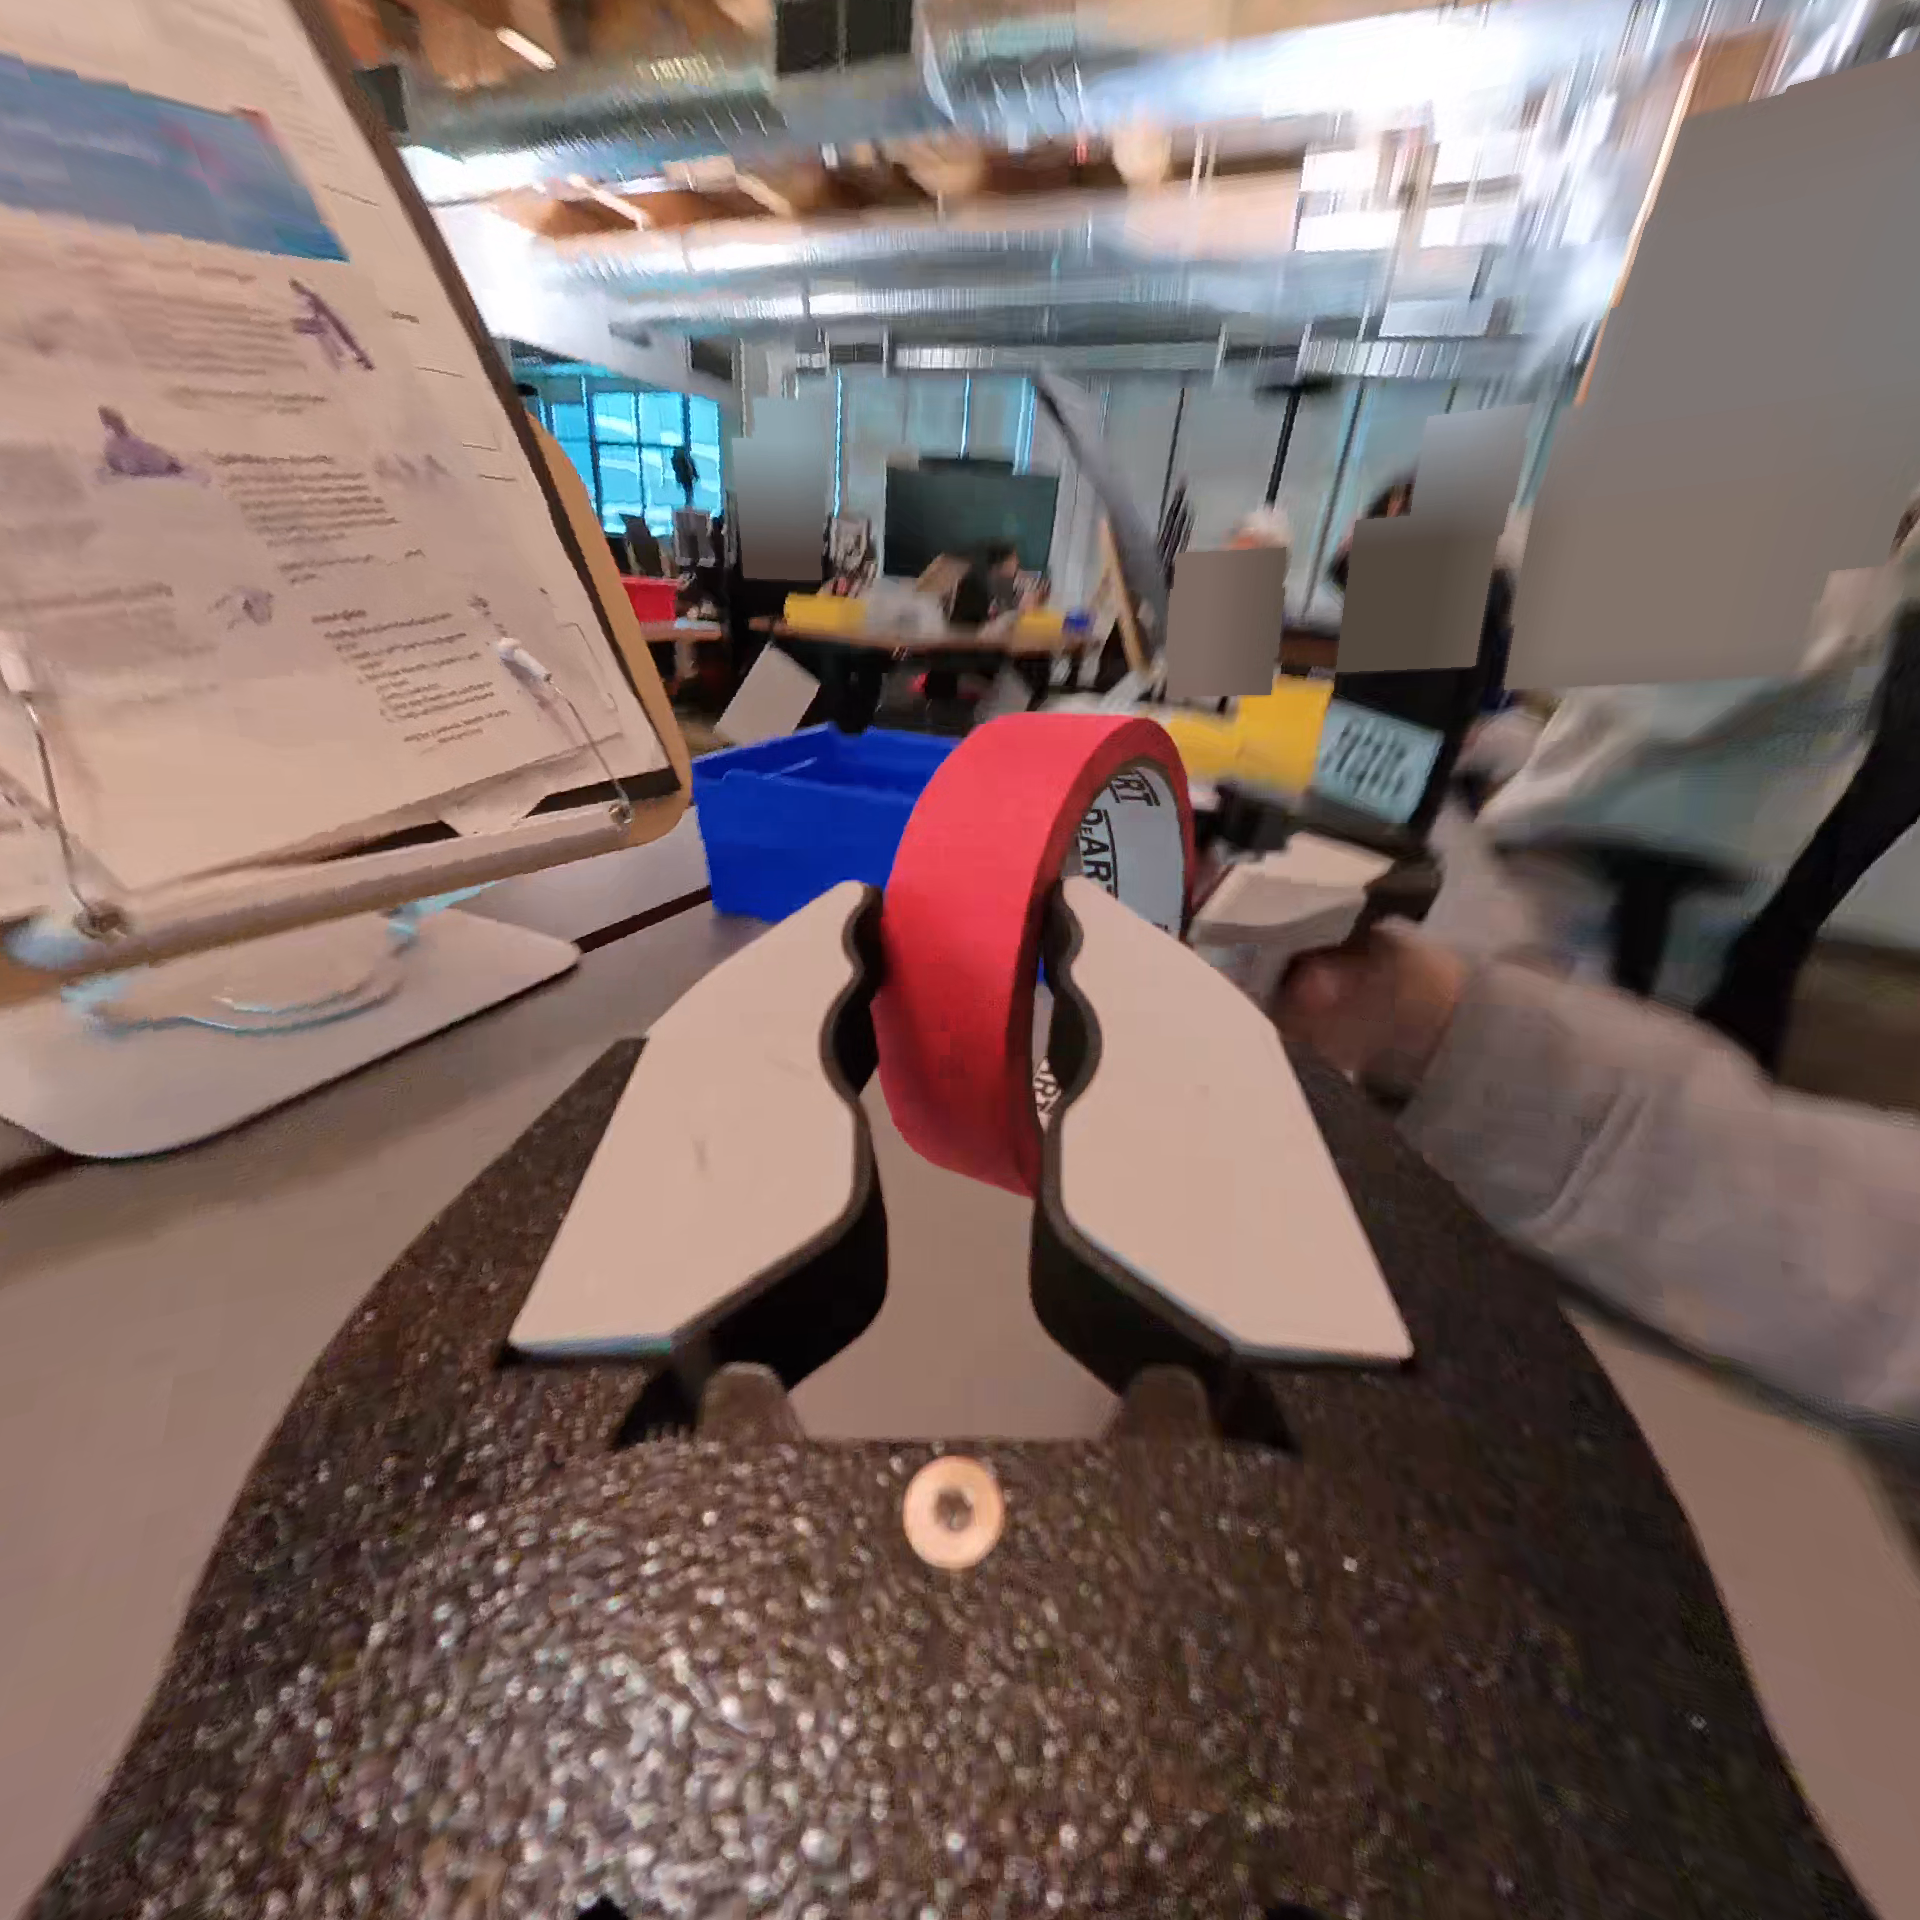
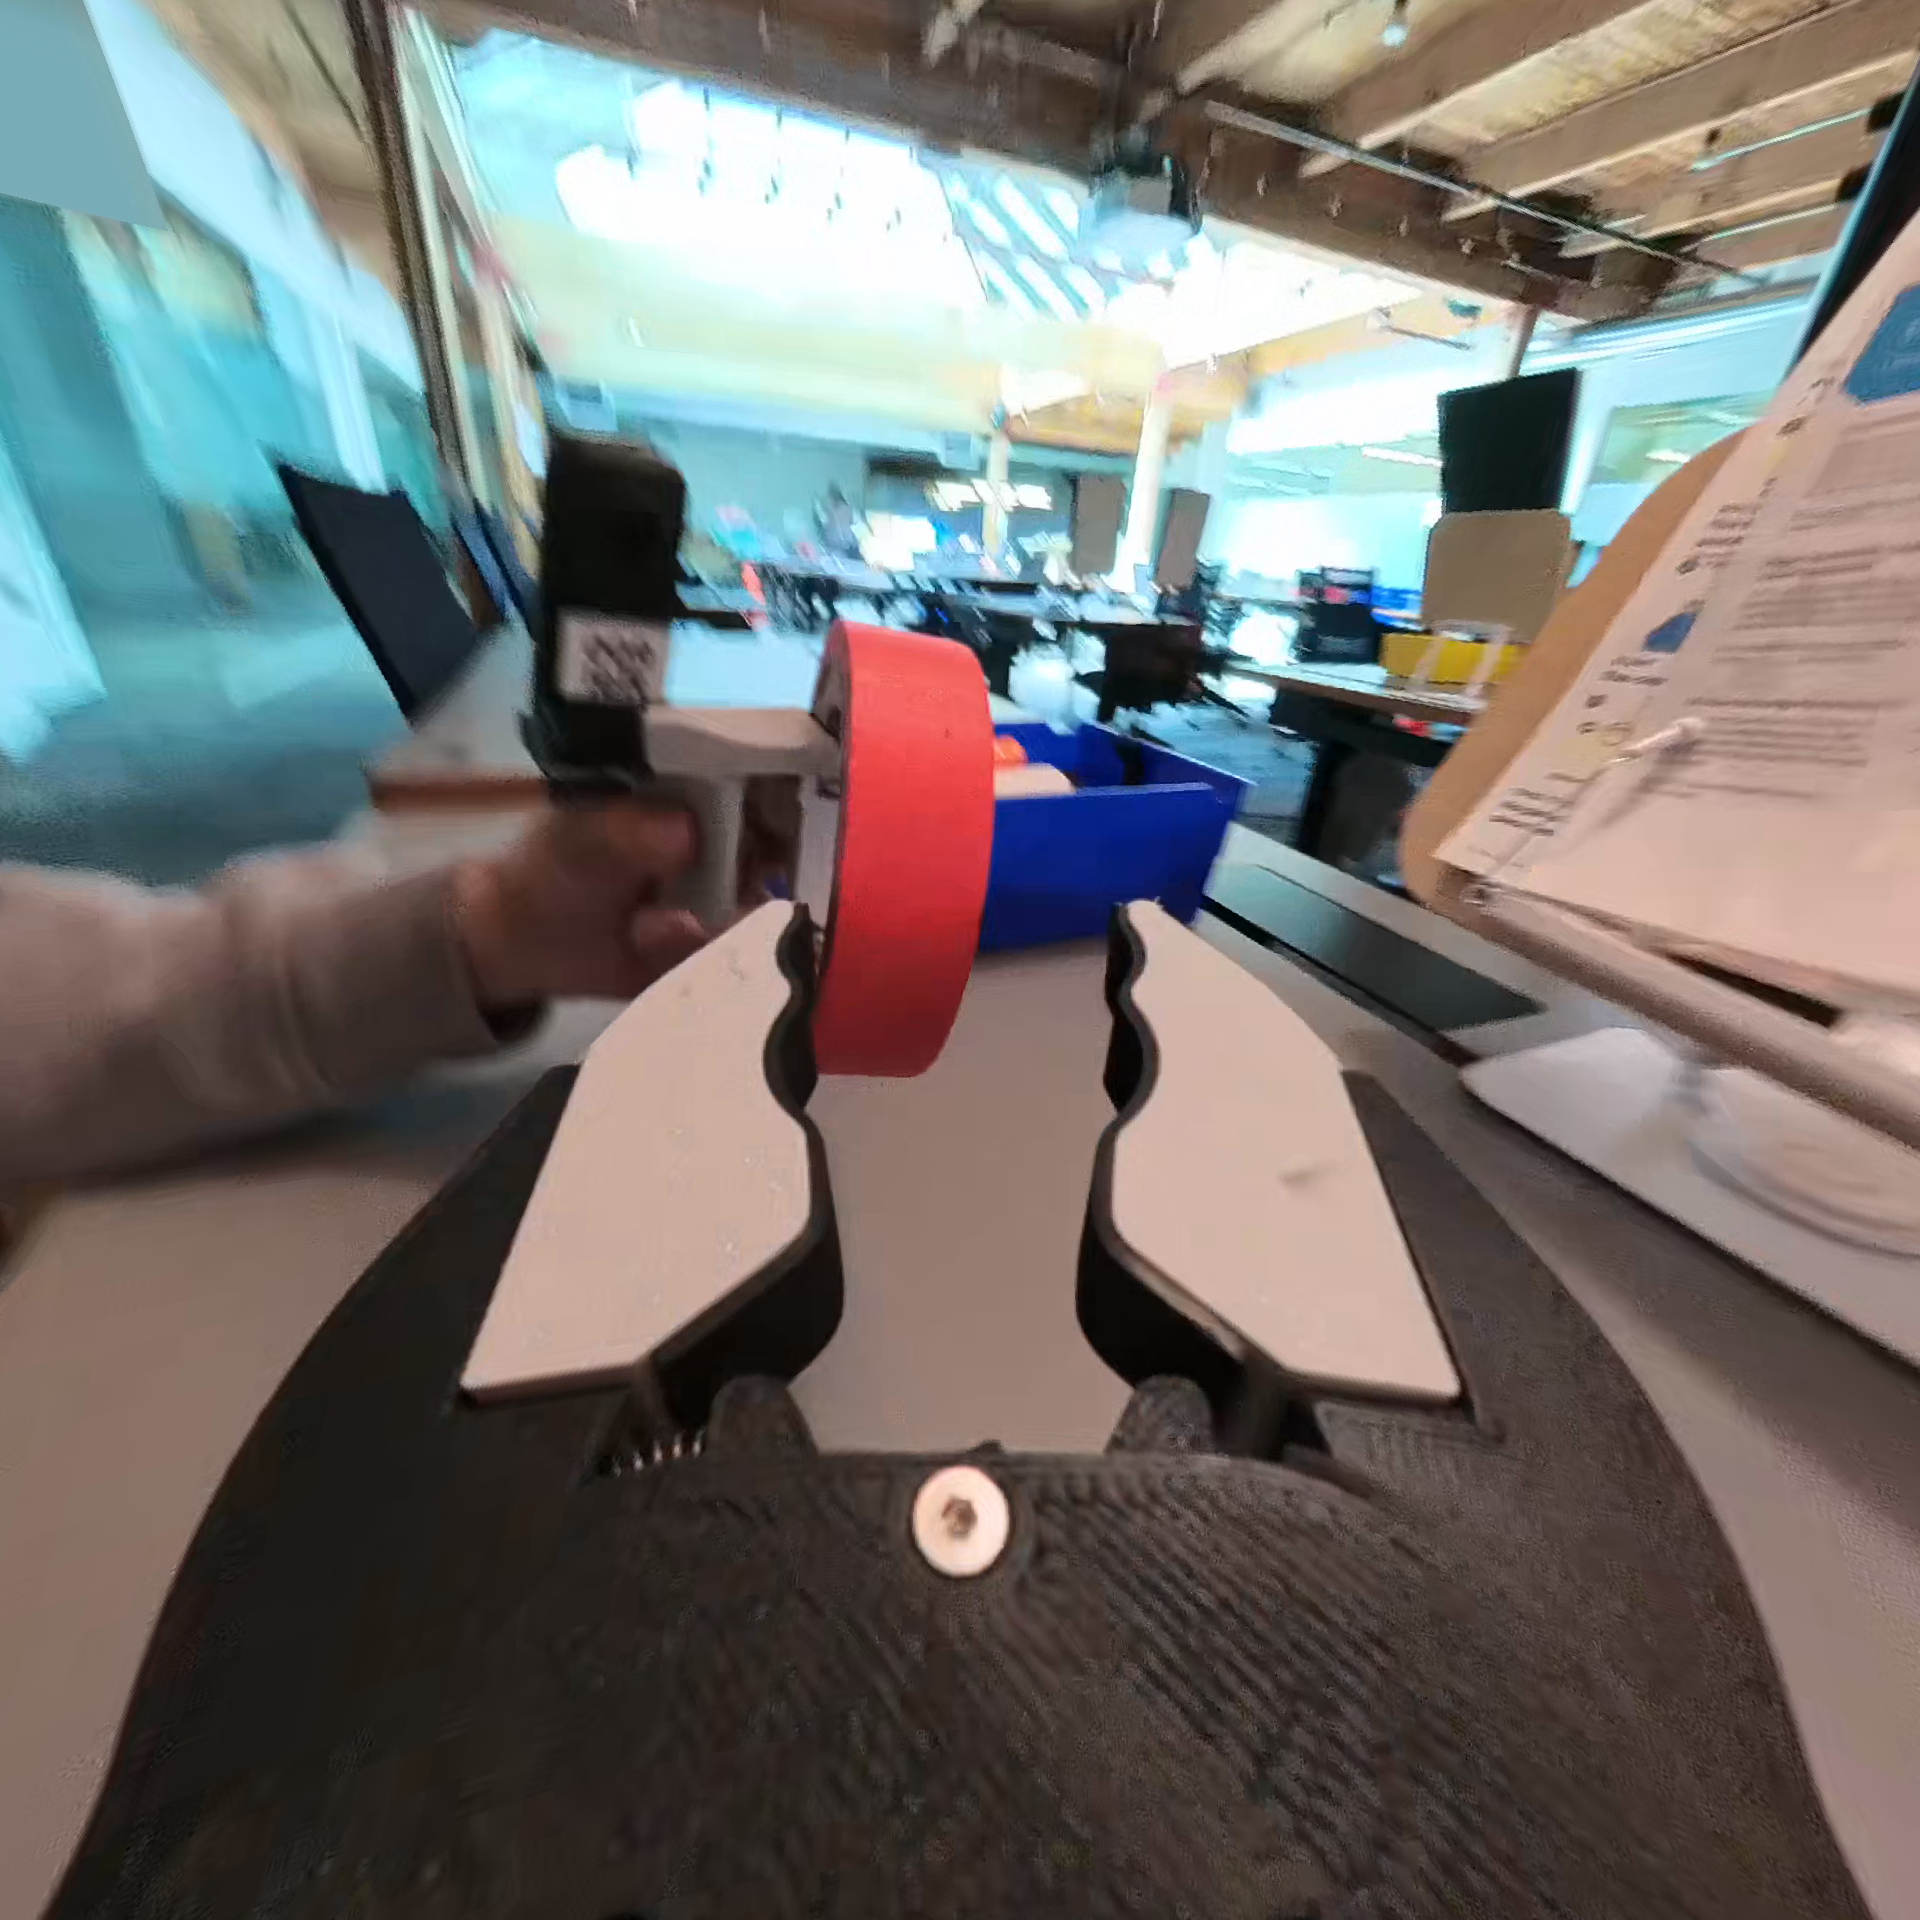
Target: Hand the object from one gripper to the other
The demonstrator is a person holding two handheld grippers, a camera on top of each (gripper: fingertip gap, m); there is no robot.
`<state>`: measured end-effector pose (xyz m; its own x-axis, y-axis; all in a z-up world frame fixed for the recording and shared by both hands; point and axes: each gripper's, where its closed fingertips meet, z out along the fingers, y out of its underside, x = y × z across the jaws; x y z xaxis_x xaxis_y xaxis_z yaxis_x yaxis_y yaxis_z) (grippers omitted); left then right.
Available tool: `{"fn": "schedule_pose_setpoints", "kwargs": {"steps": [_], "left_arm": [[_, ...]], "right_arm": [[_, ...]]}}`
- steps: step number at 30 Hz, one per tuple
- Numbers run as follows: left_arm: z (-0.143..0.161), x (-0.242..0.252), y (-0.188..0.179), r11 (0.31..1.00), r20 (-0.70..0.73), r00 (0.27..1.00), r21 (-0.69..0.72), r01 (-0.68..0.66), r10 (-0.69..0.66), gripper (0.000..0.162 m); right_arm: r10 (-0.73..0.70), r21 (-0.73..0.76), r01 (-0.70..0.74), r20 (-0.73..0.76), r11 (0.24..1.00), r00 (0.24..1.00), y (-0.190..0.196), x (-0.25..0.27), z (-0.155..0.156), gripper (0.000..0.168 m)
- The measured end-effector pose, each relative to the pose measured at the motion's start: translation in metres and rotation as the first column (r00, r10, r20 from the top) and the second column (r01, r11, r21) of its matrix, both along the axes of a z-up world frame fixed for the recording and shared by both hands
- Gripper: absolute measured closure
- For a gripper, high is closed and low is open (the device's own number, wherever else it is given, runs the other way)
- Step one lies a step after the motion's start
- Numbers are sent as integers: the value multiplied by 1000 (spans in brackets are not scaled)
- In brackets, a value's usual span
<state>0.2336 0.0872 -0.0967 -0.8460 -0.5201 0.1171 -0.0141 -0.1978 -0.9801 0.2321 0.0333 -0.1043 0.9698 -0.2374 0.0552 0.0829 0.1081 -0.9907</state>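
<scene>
Gripping the red roll of tape with its white printed core [image 1: 971, 966], my left gripper [image 1: 961, 940] has both grey fingers pressed against the roll's flat sides, holding it upright on edge and clear of the grey tabletop [image 1: 260, 1195]. My right gripper [image 2: 956, 935] stands wide apart with nothing in its grasp; in its view the same roll [image 2: 909, 852] hangs just ahead, close by its left fingertip [image 2: 764, 940], though I cannot tell whether they touch. Beyond the roll sits a blue plastic bin [image 1: 790, 821]. To the left gripper's left stands a brown document stand with printed pages [image 1: 260, 499]. A person's hand in a grey sleeve [image 2: 592, 894] holds the left gripper's handle.
</scene>
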Motion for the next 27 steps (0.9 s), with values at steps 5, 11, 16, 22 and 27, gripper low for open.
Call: {"fn": "schedule_pose_setpoints", "kwargs": {"steps": [5,11,16,22,27], "left_arm": [[-1,6,3,990,-86,996,-139,24,-37,133],[-3,9,5,992,-64,998,-122,-11,4,133],[-20,8,-1,969,169,978,194,-151,119,77],[-75,24,-6,587,485,868,673,-450,109,47],[-76,25,-23,617,451,877,647,-448,165,44]], "right_arm": [[68,88,-63,-65,994,996,13,-7,4,138],[93,95,-76,-181,993,979,16,-1,2,139],[-2,20,8,-281,1000,960,16,14,-12,139],[-52,15,63,-403,998,914,9,26,-20,139],[-73,9,83,-392,997,917,16,25,-20,139]]}}
